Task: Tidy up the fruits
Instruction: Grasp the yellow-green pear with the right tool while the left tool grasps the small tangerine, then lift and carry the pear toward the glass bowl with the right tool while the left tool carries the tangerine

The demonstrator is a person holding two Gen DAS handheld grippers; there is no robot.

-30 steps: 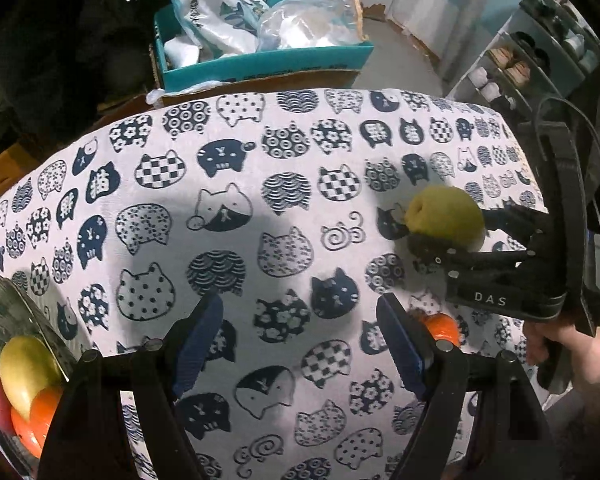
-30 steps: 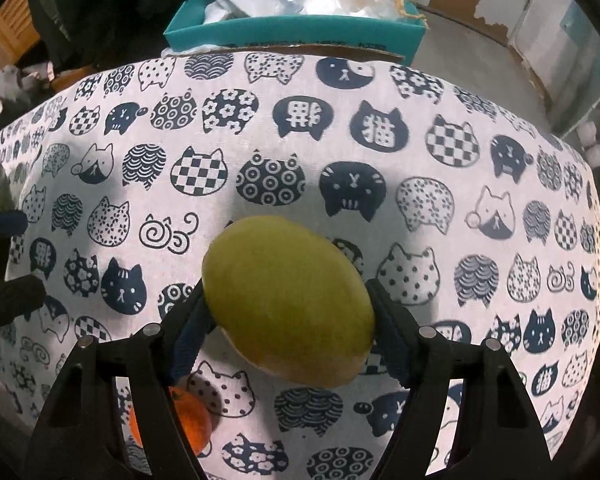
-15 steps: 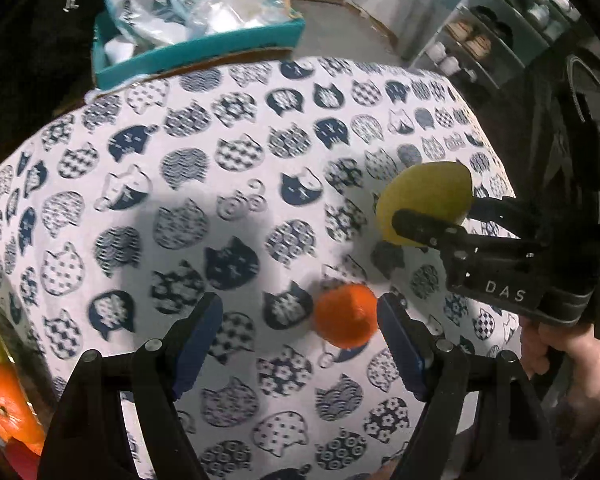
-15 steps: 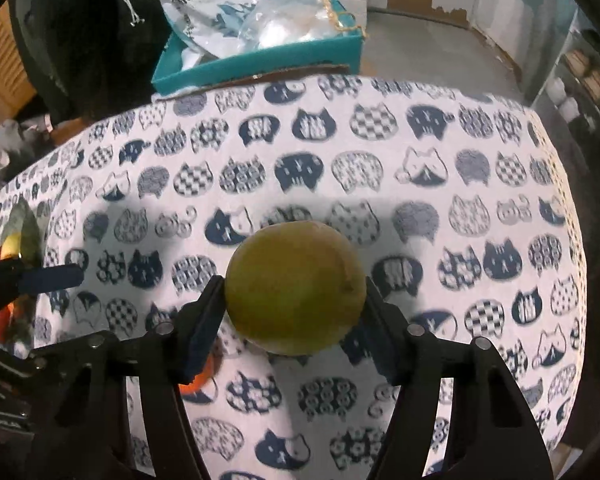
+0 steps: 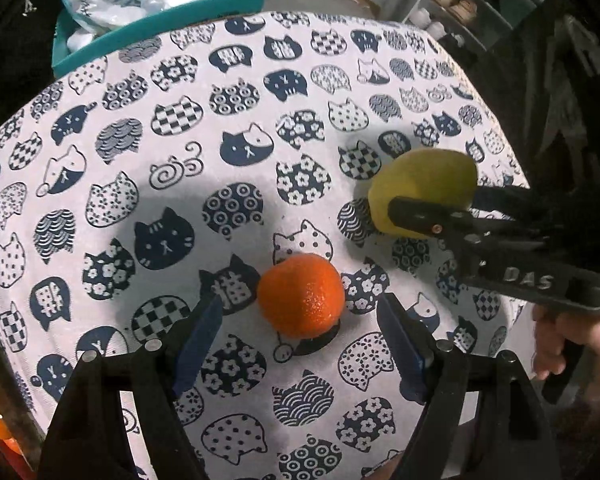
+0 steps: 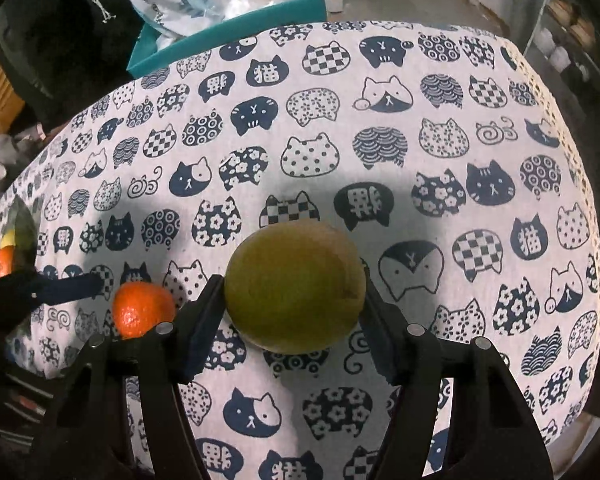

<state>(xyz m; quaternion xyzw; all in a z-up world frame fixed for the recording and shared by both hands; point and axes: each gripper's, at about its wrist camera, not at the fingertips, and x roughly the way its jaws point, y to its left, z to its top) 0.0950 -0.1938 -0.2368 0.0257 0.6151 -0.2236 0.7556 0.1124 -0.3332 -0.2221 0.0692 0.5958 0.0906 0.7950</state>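
Cat-print tablecloth [image 5: 147, 128] is carrying one loose orange, and you're holding a green fruit over it.

Your right gripper [image 6: 291, 320] is clamping the green fruit [image 6: 295, 284] between both pads. Your left gripper [image 5: 300, 344] is hanging open, with the orange [image 5: 300, 295] sitting on the cloth right between its fingertips, touching neither pad.

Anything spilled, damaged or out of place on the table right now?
Nothing stands out. The orange sits alone on the cloth between the open left gripper fingers; the right gripper holds the green fruit, intact.
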